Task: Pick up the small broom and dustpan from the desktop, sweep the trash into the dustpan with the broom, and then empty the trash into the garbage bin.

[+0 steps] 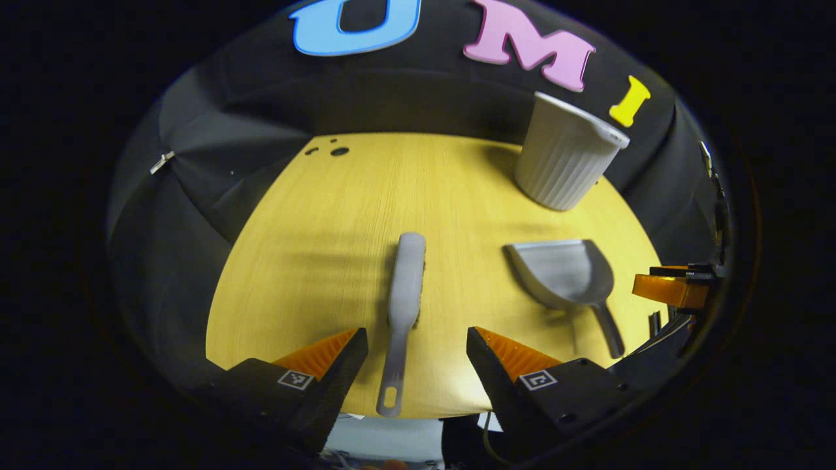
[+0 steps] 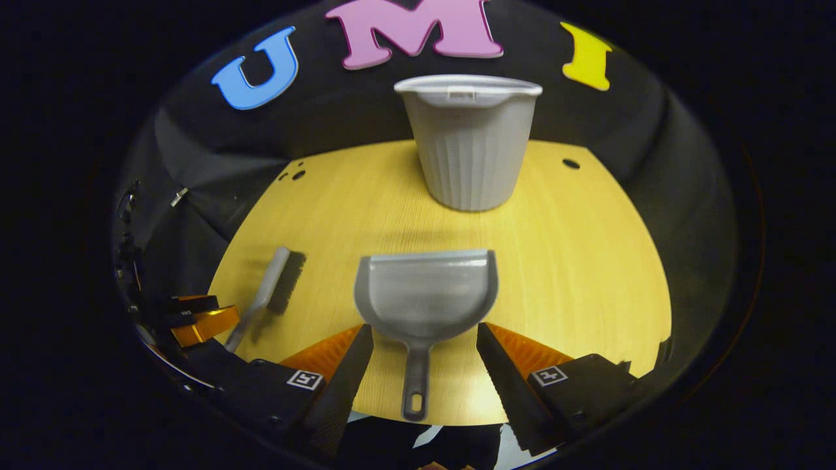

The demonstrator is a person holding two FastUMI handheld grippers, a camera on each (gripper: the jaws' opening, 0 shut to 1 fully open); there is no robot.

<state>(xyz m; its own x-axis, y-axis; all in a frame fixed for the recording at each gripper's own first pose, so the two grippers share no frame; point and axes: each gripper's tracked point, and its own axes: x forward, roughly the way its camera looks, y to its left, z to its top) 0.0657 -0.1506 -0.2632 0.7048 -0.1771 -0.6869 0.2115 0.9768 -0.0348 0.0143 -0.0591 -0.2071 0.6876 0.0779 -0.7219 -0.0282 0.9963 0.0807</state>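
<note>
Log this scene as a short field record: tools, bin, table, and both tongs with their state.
broom: grey small broom lying flat on the table, handle toward the left tongs
dustpan: grey dustpan lying flat, handle toward the right tongs, mouth toward the bin
bin: grey ribbed garbage bin upright at the far side
table: yellow wooden desktop
trash: none that I can make out
left tongs: open, astride the broom handle, not gripping
right tongs: open, astride the dustpan handle, not gripping
</note>
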